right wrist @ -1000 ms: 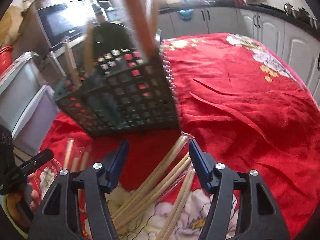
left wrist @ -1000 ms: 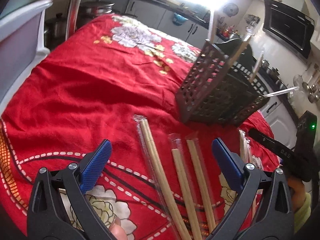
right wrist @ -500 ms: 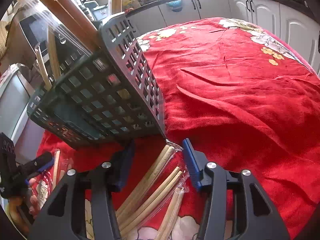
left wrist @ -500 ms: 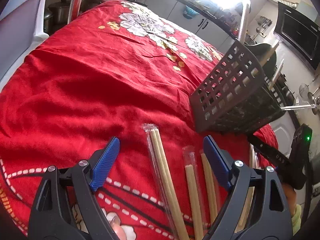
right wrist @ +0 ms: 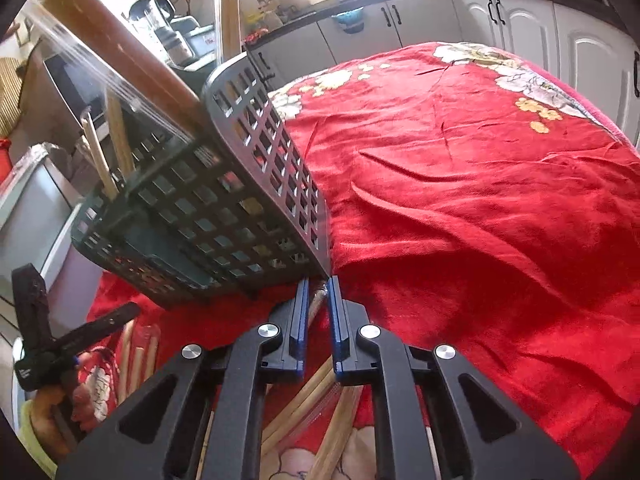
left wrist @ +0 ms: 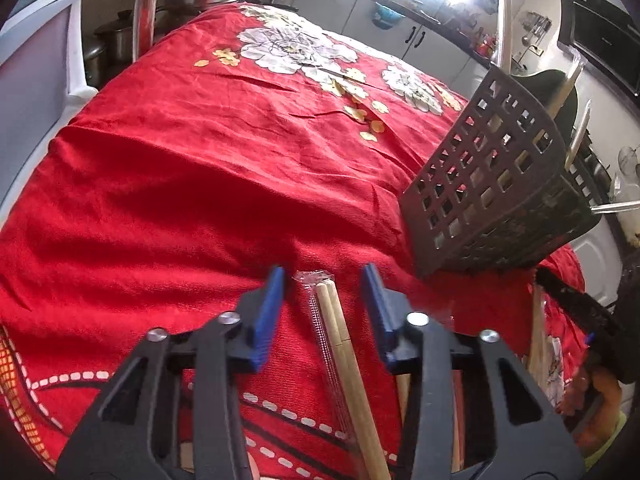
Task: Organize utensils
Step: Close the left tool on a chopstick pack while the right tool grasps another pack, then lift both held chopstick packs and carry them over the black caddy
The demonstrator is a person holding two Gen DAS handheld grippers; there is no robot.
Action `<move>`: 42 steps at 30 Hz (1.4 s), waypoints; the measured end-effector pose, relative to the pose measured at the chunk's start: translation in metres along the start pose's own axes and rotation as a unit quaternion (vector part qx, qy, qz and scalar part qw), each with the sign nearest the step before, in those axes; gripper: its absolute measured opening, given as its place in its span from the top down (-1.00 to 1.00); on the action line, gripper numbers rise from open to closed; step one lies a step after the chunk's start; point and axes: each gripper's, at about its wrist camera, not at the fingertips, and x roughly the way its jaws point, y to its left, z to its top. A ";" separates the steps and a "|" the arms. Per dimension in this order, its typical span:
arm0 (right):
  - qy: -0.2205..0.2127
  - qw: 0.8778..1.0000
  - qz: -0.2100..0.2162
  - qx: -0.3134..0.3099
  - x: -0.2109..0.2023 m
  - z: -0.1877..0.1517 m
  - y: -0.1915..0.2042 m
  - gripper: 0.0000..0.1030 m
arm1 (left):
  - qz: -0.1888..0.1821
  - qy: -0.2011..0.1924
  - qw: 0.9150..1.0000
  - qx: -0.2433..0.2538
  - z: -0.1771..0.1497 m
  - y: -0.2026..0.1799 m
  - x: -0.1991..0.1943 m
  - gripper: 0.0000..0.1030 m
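Red cloth with white and yellow flowers covers the surface (left wrist: 192, 168) I am working over, in a kitchen with pale cabinets behind. Nearest to me, on the near edge, lie several pairs of wooden chopsticks in clear sleeves. My left gripper (left wrist: 323, 280) straddles one sleeved pair (left wrist: 340, 344); its jaws have just been closing and now stand at a narrow gap, with the pair between them and the blue pads not touching it on either side. My right gripper (right wrist: 318, 292) has its jaws just drawn almost together, and a chopstick tip (right wrist: 316, 308) shows in the thin slot between the pads; I cannot tell whether the pads actually press on it. More sleeved chopsticks (right wrist: 304, 408) fan out on the cloth under that gripper. Just beyond both grippers stands the dark perforated utensil basket (right wrist: 224, 216), near the surface's edge, looking tilted through the fisheye lens, with sleeved chopsticks and pale utensil handles sticking out of it. Farther off, the cloth lies rumpled toward the far edge.
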 end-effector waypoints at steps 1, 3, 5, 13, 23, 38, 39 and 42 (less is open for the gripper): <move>-0.002 1.000 0.001 0.002 -0.003 -0.001 0.000 0.82 | -0.002 0.001 1.000 0.002 0.000 -0.001 0.000 0.52; -0.008 1.000 0.003 0.003 -0.009 -0.001 0.001 0.83 | -0.005 0.002 1.000 0.006 0.000 -0.002 0.001 0.65; -0.014 1.000 0.006 0.004 -0.015 -0.003 0.004 0.83 | -0.011 0.003 1.000 0.009 0.000 -0.003 0.001 0.79; -0.037 0.999 0.032 -0.010 -0.045 -0.009 0.023 0.85 | -0.068 -0.005 0.998 -0.016 -0.005 0.000 -0.015 0.93; -0.066 0.995 0.062 -0.042 -0.084 -0.019 0.057 0.86 | -0.109 -0.067 0.992 0.004 -0.012 -0.017 -0.075 0.94; -0.118 0.983 0.093 -0.103 -0.141 -0.019 0.109 0.88 | -0.138 -0.153 0.978 0.027 -0.003 -0.030 -0.152 0.94; -0.123 0.982 0.094 -0.106 -0.146 -0.018 0.112 0.88 | -0.140 -0.158 0.977 0.030 -0.002 -0.032 -0.156 0.94; -0.134 0.980 0.097 -0.110 -0.155 -0.017 0.116 0.88 | -0.149 -0.167 0.974 0.036 0.000 -0.039 -0.165 0.94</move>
